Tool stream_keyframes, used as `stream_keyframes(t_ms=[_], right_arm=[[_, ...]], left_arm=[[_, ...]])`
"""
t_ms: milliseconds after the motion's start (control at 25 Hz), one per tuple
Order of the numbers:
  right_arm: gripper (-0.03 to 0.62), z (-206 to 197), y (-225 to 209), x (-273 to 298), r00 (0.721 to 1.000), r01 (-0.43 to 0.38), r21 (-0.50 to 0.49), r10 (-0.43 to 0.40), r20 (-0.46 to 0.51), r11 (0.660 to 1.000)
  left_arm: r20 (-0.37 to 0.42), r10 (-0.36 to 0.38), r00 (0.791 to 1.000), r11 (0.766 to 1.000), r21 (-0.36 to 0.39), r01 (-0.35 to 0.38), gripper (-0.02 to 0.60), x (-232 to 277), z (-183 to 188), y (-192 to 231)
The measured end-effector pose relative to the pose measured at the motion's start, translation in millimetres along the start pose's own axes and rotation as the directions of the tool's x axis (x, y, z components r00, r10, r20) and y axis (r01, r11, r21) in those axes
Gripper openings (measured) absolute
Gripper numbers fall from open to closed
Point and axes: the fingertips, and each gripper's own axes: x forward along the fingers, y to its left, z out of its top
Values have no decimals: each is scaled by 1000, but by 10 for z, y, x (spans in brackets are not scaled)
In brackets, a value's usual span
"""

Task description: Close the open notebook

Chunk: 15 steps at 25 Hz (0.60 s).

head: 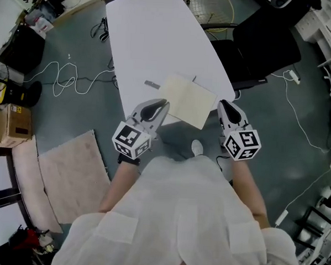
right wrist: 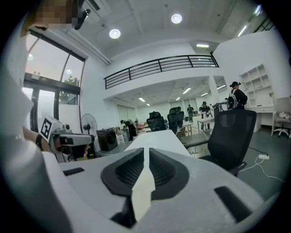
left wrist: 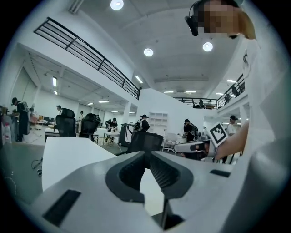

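Jaws of your left gripper [left wrist: 145, 154], in the left gripper view, meet at the tips with nothing between them, and the white table [left wrist: 68, 154] runs away beyond them; in the right gripper view the jaws of your right gripper [right wrist: 145, 150] stand a narrow slit apart and grip nothing. From the head view, the notebook [head: 186, 100] lies flat, cream face up, at the table's near edge and nearer its right corner, with your left gripper at the notebook's left side and your right gripper just off its right corner, beside the table's right edge
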Motion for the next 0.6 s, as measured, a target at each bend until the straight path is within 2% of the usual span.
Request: stream_keyframes(t_ms=[160, 360, 600], right_arm=[[51, -366, -15, 6, 997, 56, 60, -53, -61, 997], [64, -728, -60, 51, 986, 125, 131, -108, -125, 984], [71, -1279, -166, 128, 953, 211, 199, -156, -259, 957]], left_arm=[[-16, -38, 999, 999, -5, 38, 35, 29, -110, 15], [-35, -46, 998, 999, -20, 45, 35, 38, -254, 91], [-54, -38, 998, 998, -52, 35, 35, 49, -418, 139]])
